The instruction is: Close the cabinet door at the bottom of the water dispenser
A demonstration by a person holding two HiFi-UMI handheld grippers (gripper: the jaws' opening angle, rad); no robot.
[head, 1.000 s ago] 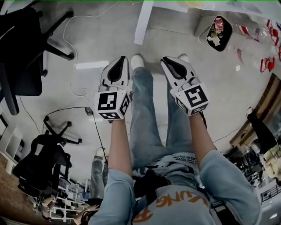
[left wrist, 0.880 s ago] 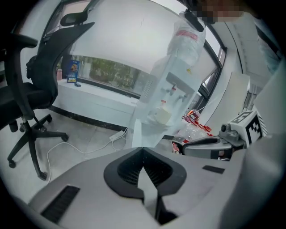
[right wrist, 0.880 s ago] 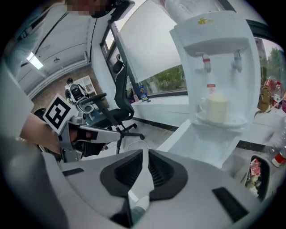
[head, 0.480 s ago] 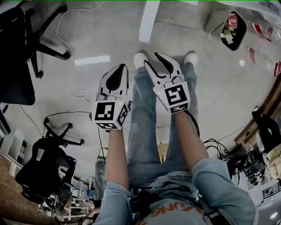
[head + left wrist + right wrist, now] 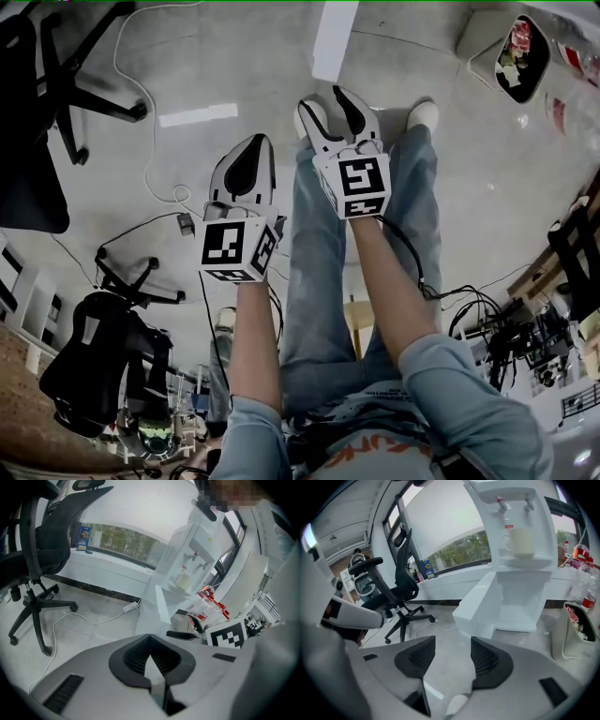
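Observation:
The white water dispenser (image 5: pixel 520 550) stands ahead, and a cream mug (image 5: pixel 521 543) rests on its tray. Its bottom cabinet door (image 5: pixel 480 604) hangs open, swung out to the left; the head view catches only its white edge (image 5: pixel 333 37). My right gripper (image 5: pixel 453 641) points down at the floor just short of the door. Its jaws are opening and nothing is between them. In the head view the right gripper (image 5: pixel 325 101) hovers above the person's shoes. My left gripper (image 5: pixel 150 639) is shut and empty, held lower left of the door (image 5: pixel 161 604), with the dispenser (image 5: pixel 192 559) behind.
A black office chair (image 5: pixel 401 592) stands to the left on its wheeled base (image 5: pixel 33 606). A white cable (image 5: pixel 93 618) trails over the grey floor near the door. A waste bin (image 5: pixel 576 630) with rubbish sits right of the dispenser, also in the head view (image 5: pixel 520 52).
Both grippers have come down toward the floor by the door. The right gripper has gone from shut to open and shifted left over the person's legs.

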